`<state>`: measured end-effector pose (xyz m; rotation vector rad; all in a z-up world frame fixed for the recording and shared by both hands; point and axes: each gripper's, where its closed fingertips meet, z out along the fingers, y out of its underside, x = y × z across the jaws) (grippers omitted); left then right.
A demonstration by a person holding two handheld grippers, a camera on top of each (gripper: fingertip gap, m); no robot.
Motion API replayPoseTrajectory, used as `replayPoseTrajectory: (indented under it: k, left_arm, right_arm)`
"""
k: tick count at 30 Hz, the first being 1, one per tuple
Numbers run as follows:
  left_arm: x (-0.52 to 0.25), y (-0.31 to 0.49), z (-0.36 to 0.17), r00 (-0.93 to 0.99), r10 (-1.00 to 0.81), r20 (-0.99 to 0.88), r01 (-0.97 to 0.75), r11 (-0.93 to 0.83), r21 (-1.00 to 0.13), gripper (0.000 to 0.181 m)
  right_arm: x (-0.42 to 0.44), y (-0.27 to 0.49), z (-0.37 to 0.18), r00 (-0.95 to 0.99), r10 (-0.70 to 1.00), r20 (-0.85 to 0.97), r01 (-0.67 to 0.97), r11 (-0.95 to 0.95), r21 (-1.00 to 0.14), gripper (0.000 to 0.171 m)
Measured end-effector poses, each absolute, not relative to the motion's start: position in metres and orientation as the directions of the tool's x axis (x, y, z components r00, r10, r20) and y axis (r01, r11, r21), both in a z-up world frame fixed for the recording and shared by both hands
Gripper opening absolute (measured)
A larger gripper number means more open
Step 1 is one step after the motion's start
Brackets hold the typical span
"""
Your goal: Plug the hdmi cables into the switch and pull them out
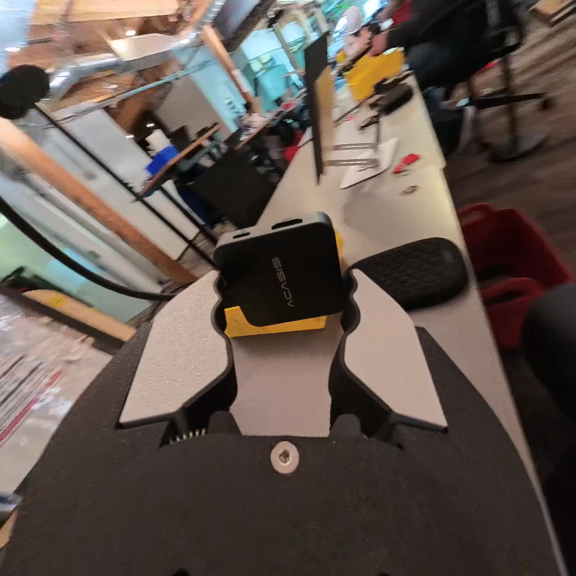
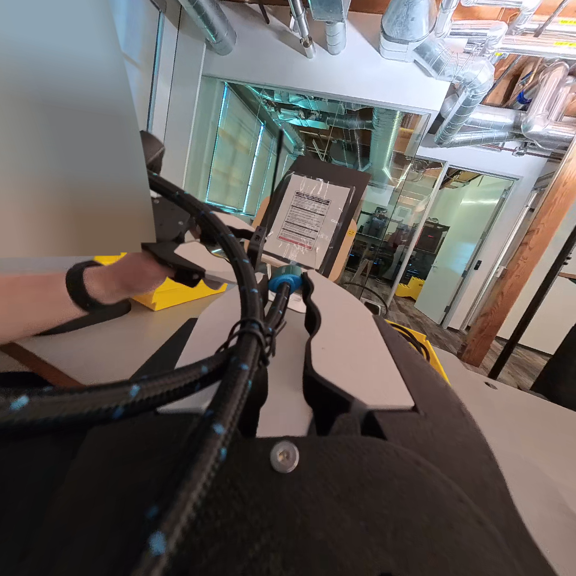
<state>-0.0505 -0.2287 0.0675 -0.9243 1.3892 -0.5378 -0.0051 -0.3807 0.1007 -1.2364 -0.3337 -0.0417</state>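
Observation:
In the left wrist view the black switch (image 1: 277,268) stands tilted on a yellow block (image 1: 274,327), empty ports on its far edge. My left gripper (image 1: 282,280) is shut on the switch, one finger on each side. A black cable (image 1: 93,274) runs in from the left behind my left finger; its end is hidden. In the right wrist view my right gripper (image 2: 288,288) is shut on a braided black HDMI cable (image 2: 249,311) just behind its blue collar (image 2: 283,280). The plug tip is hidden. The left gripper (image 2: 190,268), hand-held, shows at the left over the yellow block (image 2: 174,294).
A black mesh pouch (image 1: 411,274) lies right of the switch on the grey table (image 1: 389,218). A red bin (image 1: 511,258) stands off the table's right edge. A board with a taped sheet (image 2: 308,218) stands beyond my right gripper. People sit far back. It is some 25 centimeters from my left tips to the black mesh pouch (image 1: 411,274).

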Motion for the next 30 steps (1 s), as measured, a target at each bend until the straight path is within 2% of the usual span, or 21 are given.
replayPoseTrajectory:
  k: [4,8,15,23,30]
  left_arm:
    - [-0.045,-0.194,0.086,0.398,-0.653,-0.644,-0.19,0.628,-0.754,0.072]
    - [-0.037,-0.163,0.099,0.521,-0.575,-0.631,-0.194,0.64,-0.743,0.073]
    - [-0.032,-0.115,0.138,0.685,-0.438,-0.582,-0.156,0.692,-0.705,0.072]
    - [-0.03,-0.071,0.171,0.82,-0.314,-0.478,-0.108,0.736,-0.668,0.072]
    - [-0.056,-0.054,0.192,0.897,-0.097,-0.432,-0.158,0.842,-0.516,0.073]
  right_arm:
    - [-0.005,-0.354,0.11,0.958,0.165,0.234,0.163,0.357,-0.92,0.022]
    - [-0.002,-0.333,0.122,0.963,0.188,0.192,0.111,0.37,-0.922,0.022]
    - [0.011,-0.302,0.143,0.973,0.186,0.136,0.061,0.36,-0.931,0.022]
    - [0.008,-0.253,0.192,0.983,0.166,0.077,0.017,0.338,-0.941,0.022]
    - [-0.024,-0.204,0.213,0.967,0.253,-0.019,-0.08,0.233,-0.969,0.023]
